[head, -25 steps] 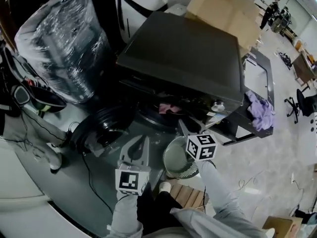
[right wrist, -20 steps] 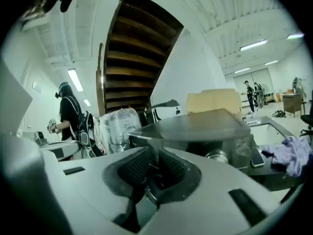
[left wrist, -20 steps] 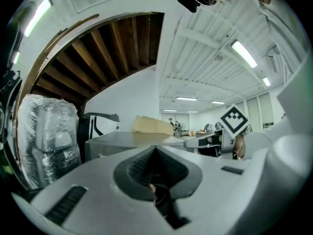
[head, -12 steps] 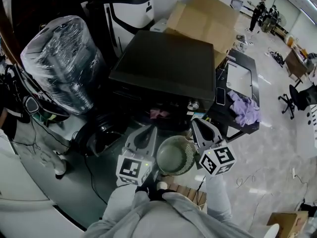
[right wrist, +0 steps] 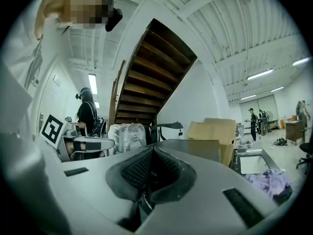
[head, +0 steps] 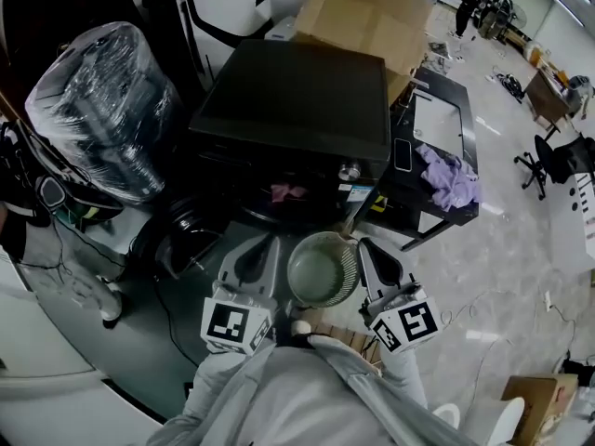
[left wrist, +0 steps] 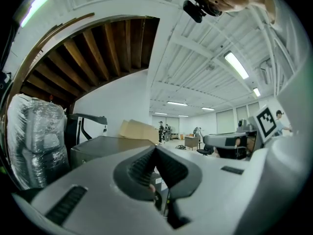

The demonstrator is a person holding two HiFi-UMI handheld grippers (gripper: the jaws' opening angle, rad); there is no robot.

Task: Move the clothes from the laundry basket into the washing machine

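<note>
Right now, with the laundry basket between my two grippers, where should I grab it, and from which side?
Probably take the laundry basket by its rim on the right side, coming down from above with the right gripper. It stands upright, mouth open upward, so one jaw fits inside the thin wall, one outside. That gripper is shut; open it first.

The head camera looks steeply down from above the person's shoulders onto the dark, flat-topped washing machine (head: 297, 96), with the left claw (head: 259, 253) and right claw (head: 371, 253) close below it. Each claw camera rides just behind its own jaws, facing level. All three views share the machine's top, the brown cardboard box (head: 358, 17) and the plastic-wrapped bundle (head: 98, 110).
</note>
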